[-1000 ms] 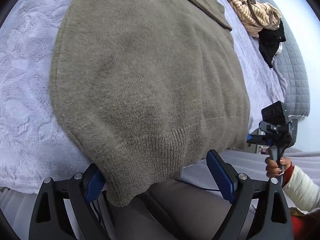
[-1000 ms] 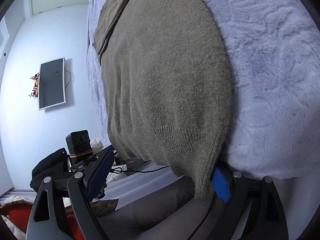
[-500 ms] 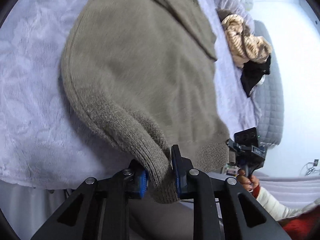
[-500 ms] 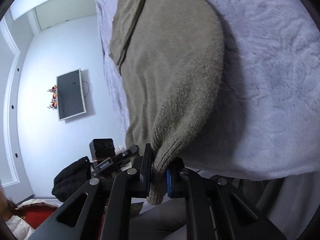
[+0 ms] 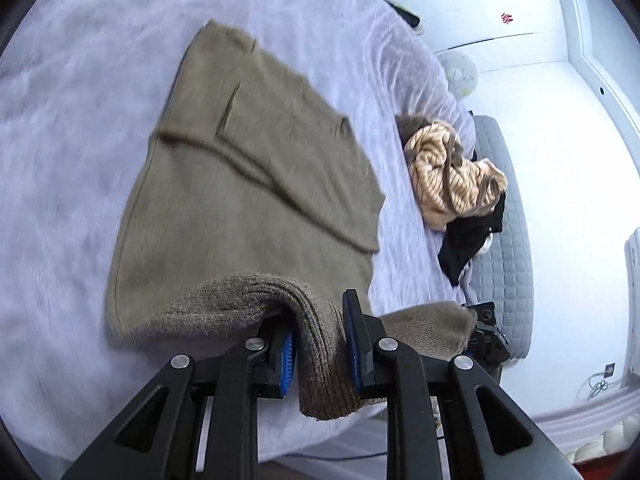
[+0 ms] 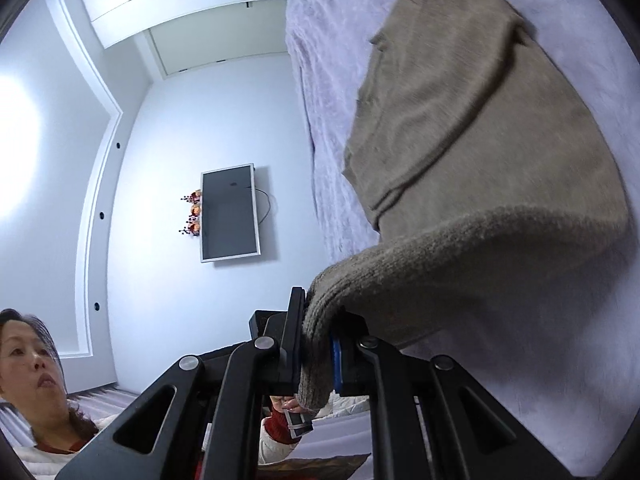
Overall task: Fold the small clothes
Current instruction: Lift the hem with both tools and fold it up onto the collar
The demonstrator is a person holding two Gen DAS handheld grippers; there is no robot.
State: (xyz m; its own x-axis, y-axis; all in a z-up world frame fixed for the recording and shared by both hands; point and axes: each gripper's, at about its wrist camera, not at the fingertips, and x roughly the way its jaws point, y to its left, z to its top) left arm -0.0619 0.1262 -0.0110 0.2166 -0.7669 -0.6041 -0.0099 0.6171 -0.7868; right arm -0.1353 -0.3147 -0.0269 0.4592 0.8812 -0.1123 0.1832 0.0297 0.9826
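The sweater, a plain brown-grey knit, is pinched at its ribbed hem by both tongs: the left gripper has its blue pads clenched on one bottom corner, a fold of ribbing bulging up between them, and the right gripper is clamped on the opposite corner, a tongue of knit hanging down through its jaws. Both pairs of jaws have just been closing, with the hem between them. From these two grips the hem rises off the bed in a thick roll, while the rest of the garment lies flat on the pale lilac fleece blanket, the upper end farthest from the tongs and what looks like a sleeve folded across the body. Judging by this, the side folds look done and the bottom-to-top fold is only begun: the hem seems set to be carried over toward the far end, laid down and let go. Beyond the sweater, a heap of other clothes, striped tan and black, waits at the bed's edge, so more folding likely remains.
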